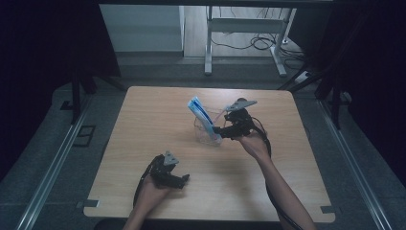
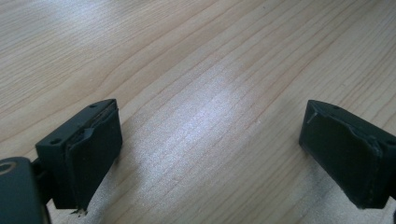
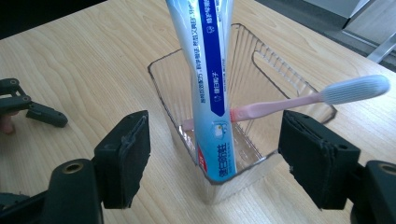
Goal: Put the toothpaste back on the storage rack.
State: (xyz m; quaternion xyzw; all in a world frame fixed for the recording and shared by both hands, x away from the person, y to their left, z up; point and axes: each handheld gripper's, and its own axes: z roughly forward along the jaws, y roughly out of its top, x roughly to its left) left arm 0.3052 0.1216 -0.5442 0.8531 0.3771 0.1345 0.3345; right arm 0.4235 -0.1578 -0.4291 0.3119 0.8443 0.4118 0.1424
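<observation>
The right gripper (image 3: 212, 154) has its jaws released around the clear cup (image 3: 243, 175), not pressing it. If it pulls back carelessly, a jaw may catch the rim and tip the toothpaste tube (image 3: 210, 79) and toothbrush (image 3: 299, 100). The left gripper (image 2: 210, 154), jaws open and empty, rests on the table (image 2: 196, 56).

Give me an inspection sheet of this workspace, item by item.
Surface: wooden table, bare apart from the items below.
Job's things: clear plastic container; toothpaste tube standing in it, leaning; pink toothbrush lying inside, head over the rim.
Clutter: nothing seen.
Grippers: left gripper open over bare wood; right gripper open, jaws either side of the container's near corner, not touching.
Cables: black cable trailing from the right gripper; loose cables on the floor beyond.
Surroundings: white desk frame behind, dark curtains at the sides.
</observation>
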